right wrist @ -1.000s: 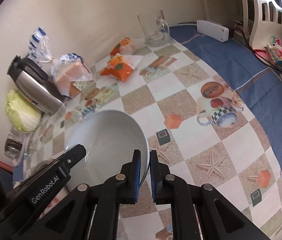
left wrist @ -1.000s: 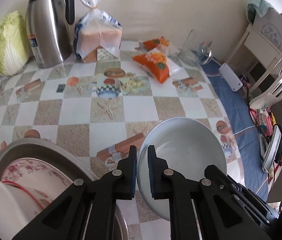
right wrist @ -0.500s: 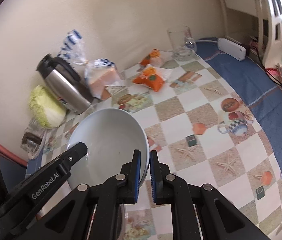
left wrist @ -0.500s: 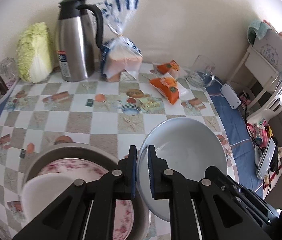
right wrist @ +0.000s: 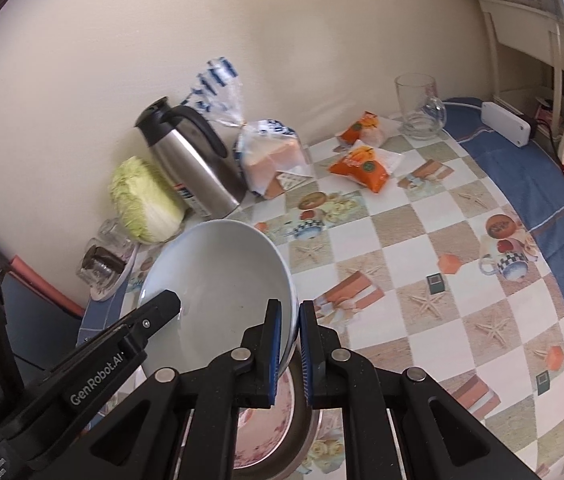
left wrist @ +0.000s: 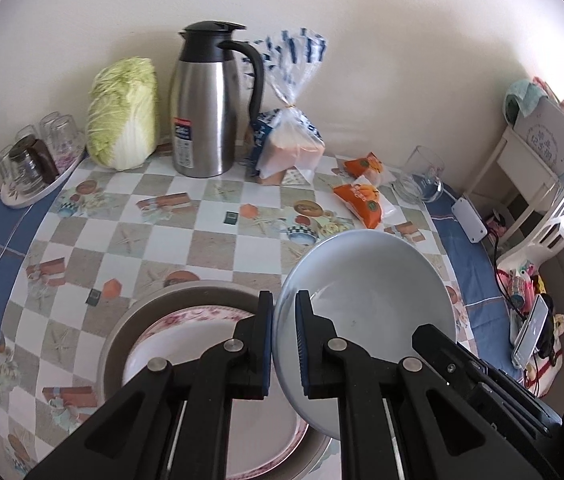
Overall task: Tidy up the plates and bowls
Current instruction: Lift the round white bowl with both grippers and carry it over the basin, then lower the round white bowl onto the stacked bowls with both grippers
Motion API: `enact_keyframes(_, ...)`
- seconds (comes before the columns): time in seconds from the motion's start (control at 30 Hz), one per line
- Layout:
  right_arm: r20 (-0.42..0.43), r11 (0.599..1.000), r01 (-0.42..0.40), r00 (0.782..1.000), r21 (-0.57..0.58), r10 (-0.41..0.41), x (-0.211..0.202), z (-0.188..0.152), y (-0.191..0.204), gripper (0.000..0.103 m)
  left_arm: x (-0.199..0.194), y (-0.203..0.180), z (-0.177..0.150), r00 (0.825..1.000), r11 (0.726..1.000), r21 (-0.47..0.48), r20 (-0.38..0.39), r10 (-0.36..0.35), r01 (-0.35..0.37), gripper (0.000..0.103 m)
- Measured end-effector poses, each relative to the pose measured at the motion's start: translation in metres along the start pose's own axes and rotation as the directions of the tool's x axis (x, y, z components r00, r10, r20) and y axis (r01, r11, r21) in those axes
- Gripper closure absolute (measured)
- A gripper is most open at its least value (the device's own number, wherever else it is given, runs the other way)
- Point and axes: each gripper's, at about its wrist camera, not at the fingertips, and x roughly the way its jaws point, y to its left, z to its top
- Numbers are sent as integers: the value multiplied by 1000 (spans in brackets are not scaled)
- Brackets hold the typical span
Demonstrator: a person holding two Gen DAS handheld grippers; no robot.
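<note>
A pale grey bowl [left wrist: 370, 280] hangs tilted above the table, held by both grippers. My left gripper [left wrist: 284, 312] is shut on its left rim. My right gripper [right wrist: 290, 320] is shut on the opposite rim of the bowl [right wrist: 218, 276]; its black arm shows at the bowl's right in the left wrist view. Below lies a stack: a brown-rimmed plate [left wrist: 154, 300] with a pink floral plate [left wrist: 186, 320] on it. The stack [right wrist: 298, 420] also shows under the bowl in the right wrist view.
Along the wall stand a steel thermos [left wrist: 206, 104], a cabbage [left wrist: 122, 112], a bread bag [left wrist: 290, 144], orange packets [left wrist: 362, 200] and a glass mug [left wrist: 422, 176]. A tray of glasses [left wrist: 30, 160] sits far left. White shelving [left wrist: 542, 160] stands to the right.
Both grippers have risen and drawn back with the bowl between them; more of the table and the wall shows. The white dish seen atop the floral plate earlier is out of view.
</note>
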Motion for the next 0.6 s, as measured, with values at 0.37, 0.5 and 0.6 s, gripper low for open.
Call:
enact_keyframes(0.37, -18, 994, -51, 999, -100, 50, -3, -15, 43, 93, -29, 46, -13, 999, 995, -90, 33, 36, -33, 92)
enact_keyframes(0.5, -35, 988, -65, 998, -137, 61, 2, -23, 61, 93, -34, 64, -18, 999, 991, -129, 28, 45, -41, 92)
enact_keyframes(0.6, -51, 984, -68, 997, -165, 61, 6, -29, 72, 93, -34, 76, -24, 998, 986, -157, 14, 55, -52, 92)
